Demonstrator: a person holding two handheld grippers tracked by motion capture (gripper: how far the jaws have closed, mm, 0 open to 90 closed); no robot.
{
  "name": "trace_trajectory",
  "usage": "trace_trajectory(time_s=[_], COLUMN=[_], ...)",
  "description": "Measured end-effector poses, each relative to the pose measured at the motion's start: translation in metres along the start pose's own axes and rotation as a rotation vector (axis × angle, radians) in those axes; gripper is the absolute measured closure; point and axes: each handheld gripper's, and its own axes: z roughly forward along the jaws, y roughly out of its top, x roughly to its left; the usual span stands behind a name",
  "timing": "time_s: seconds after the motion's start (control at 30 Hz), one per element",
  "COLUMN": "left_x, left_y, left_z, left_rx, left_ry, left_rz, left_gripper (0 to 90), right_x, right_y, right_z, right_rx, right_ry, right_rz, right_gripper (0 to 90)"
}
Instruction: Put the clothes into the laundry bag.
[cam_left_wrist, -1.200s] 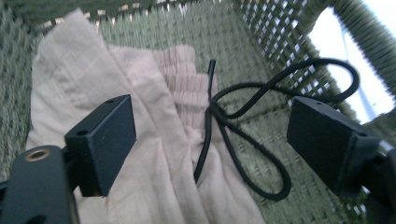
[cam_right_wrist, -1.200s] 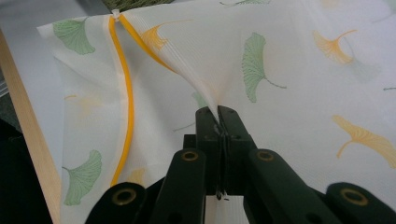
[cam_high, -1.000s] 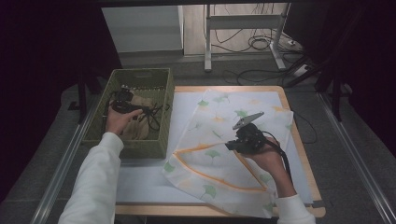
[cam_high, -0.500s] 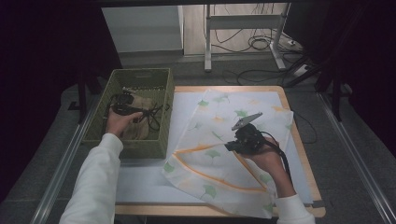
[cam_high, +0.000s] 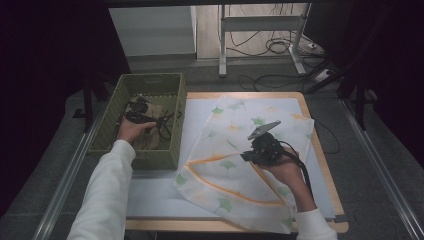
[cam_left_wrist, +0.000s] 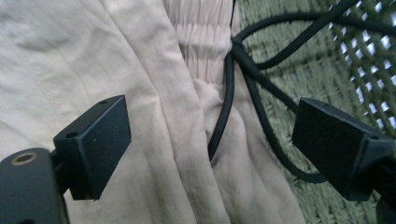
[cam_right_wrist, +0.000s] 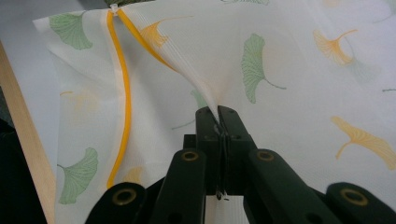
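Here, my right gripper (cam_right_wrist: 218, 122) has its fingers pinched on a fold of the leaf-print mesh bag (cam_high: 235, 150) spread on the table (cam_high: 320, 150), likely lifting its mouth. My left gripper (cam_left_wrist: 210, 144), fingers wide, hovers over beige cloth (cam_left_wrist: 154, 112) in the green basket (cam_high: 150, 155).

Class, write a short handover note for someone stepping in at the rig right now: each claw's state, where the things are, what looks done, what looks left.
Left claw: open, jaws wide, down inside the green woven basket, straddling the crumpled beige cloth garment and its black drawstring cord. Nothing gripped yet.
Right claw: shut on a pinched fold of the white mesh bag with ginkgo-leaf print and orange trim, lifting it into a peak.
The bag lies spread on the wooden-edged white table, right of the basket.
Done: bag gripped. Left, probably: grip the garment, lift it out, likely into the bag.
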Motion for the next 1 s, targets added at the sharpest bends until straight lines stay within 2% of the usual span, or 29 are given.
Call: trace_trajectory(time_s=[0.2,0.3,0.6,1.0], left_x=[0.0,0.0,-0.004,-0.002], left_y=[-0.002,-0.003,0.0,0.002], left_z=[0.004,0.007,0.016,0.025], left_rx=[0.049,0.083,0.152,0.182], left_ry=[-0.015,-0.001,0.05,0.039], left_rz=[0.015,0.038,0.068,0.035], left_gripper=[13.5,14.7,15.1,13.3], right_x=[0.0,0.0,-0.001,-0.002], right_y=[0.0,0.0,0.0,-0.001], right_z=[0.002,0.002,0.002,0.001], right_rx=[0.006,0.004,0.004,0.001], right_ry=[0.0,-0.001,0.001,-0.007], right_rz=[0.001,0.001,0.004,0.009], right_gripper=[87.4,87.3,87.3,87.3])
